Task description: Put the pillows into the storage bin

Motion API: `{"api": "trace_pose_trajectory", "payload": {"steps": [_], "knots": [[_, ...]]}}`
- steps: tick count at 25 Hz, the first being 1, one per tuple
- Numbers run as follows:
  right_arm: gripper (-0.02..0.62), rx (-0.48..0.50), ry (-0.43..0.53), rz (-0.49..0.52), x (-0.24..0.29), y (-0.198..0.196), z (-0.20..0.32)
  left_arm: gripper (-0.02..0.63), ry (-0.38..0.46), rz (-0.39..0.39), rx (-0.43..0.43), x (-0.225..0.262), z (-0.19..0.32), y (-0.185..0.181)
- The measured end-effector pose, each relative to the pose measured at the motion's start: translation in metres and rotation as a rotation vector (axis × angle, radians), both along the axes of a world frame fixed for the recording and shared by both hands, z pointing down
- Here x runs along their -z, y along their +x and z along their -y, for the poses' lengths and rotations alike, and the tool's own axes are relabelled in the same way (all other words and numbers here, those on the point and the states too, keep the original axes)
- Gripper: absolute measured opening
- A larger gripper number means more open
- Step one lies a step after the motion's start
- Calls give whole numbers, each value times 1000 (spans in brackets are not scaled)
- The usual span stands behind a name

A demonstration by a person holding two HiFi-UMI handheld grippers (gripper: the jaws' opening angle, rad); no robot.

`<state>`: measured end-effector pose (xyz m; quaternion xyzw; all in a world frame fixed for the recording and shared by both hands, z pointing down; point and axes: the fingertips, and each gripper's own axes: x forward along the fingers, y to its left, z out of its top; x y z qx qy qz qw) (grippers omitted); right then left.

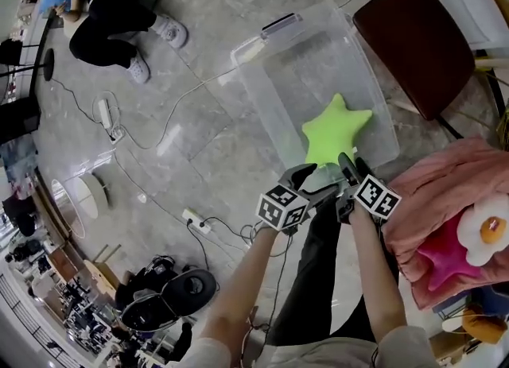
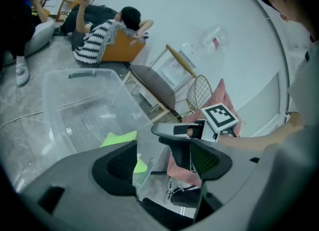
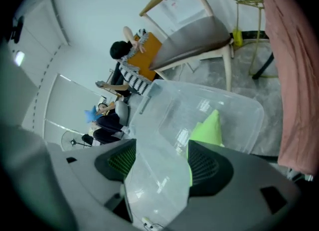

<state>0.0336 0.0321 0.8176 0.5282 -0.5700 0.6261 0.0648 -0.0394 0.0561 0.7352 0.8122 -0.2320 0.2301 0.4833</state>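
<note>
A clear plastic storage bin [image 1: 266, 88] stands on the grey floor, and a lime-green star pillow [image 1: 334, 132] lies inside it near the front wall. My left gripper [image 1: 312, 180] and right gripper [image 1: 352, 169] hover side by side just above the bin's near edge, both open with nothing between the jaws. In the left gripper view the left gripper [image 2: 164, 160] looks past the green pillow [image 2: 119, 139] at the right gripper [image 2: 184, 132]. The right gripper [image 3: 157, 162] looks down on the bin [image 3: 164, 120] and the green pillow [image 3: 209, 127]. To my right, a pink star pillow [image 1: 445, 255] and a fried-egg pillow [image 1: 485, 231] rest on a pink blanket [image 1: 445, 184].
A dark brown chair [image 1: 417, 40] stands behind the bin at the right. A person in black [image 1: 111, 9] sits on the floor at the far left. Cables and a white power strip [image 1: 195, 222] run across the floor, and dark shoes [image 1: 167, 291] lie near my feet.
</note>
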Motion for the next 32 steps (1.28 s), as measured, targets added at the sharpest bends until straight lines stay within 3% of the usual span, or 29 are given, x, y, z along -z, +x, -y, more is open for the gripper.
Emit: {"api": "trace_pose_trajectory", "payload": {"steps": [3,11,18,26,29,32], "knots": [[319,86,100,-17,37,0,7,339,31,11,24,12,3,4],[319,238,240,-80,126,22,-31,339,32,36,112,33,-25,41],[319,401,384,-264,196,54,-49,339,78,46,194,73,-30,77],[319,321,464,-441,242,144,-63,339,168,55,139,117,-38,150],[319,233,471,-483,259,177,-69,339,244,104,70,136,-39,178],[318,176,490,-520,279,212,-77,339,297,91,6,160,-43,218]]}}
